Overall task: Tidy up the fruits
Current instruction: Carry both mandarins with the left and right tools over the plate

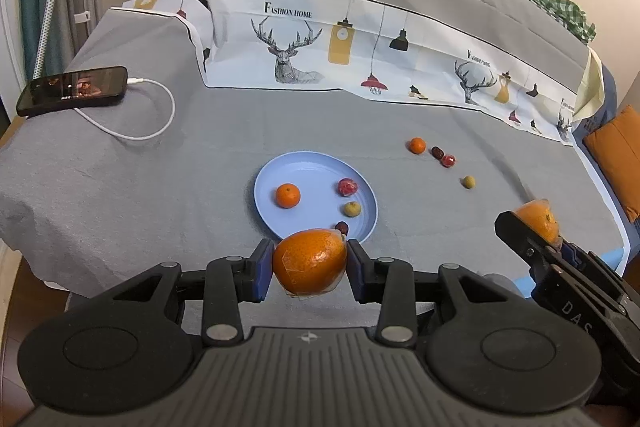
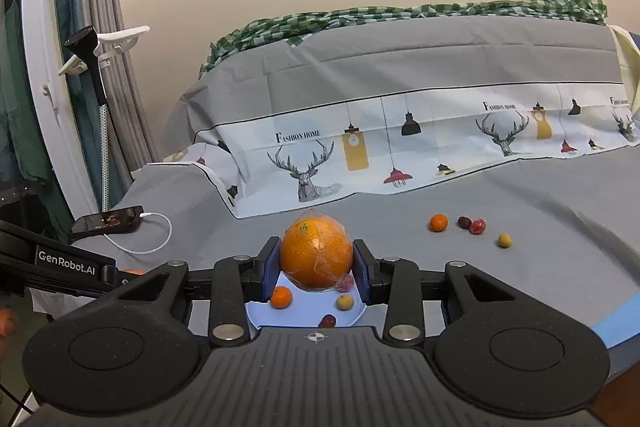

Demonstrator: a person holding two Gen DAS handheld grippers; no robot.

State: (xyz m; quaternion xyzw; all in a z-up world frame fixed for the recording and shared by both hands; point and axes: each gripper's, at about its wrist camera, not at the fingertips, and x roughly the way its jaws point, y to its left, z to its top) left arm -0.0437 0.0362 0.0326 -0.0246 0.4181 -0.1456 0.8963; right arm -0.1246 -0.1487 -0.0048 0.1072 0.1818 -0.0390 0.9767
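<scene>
We hold a wrapped orange (image 1: 309, 263) in our left gripper (image 1: 310, 267), its blue pads pressed against both sides of the fruit, just above the near rim of the pale blue plate (image 1: 288, 167). Our right gripper (image 2: 317, 271) is clamped the same way on a second wrapped orange (image 2: 316, 254) (clear film crinkles over the peel), and in the right wrist view it sits in front of the same plate.

The plate lies on the grey bed cover (image 1: 160, 187), roughly mid-bed. On it we see a small mandarin (image 1: 287, 195) toward its left side, a red wrapped fruit (image 1: 347, 187) toward its right, a yellow-green fruit (image 1: 352, 209) just below that, and a dark red date (image 1: 342, 227) at the near rim, partly hidden behind the left-hand orange.

Well to the right of the plate, a loose line of fruit rests on the cover: another mandarin (image 1: 417, 145), a dark date (image 1: 437, 152) touching or nearly touching a red wrapped fruit (image 1: 448, 160), and, apart from them, a yellow-green fruit (image 1: 469, 181).

At the bed's far left edge lies a phone (image 1: 72, 91) with a white cable (image 1: 160, 123) plugged in.
</scene>
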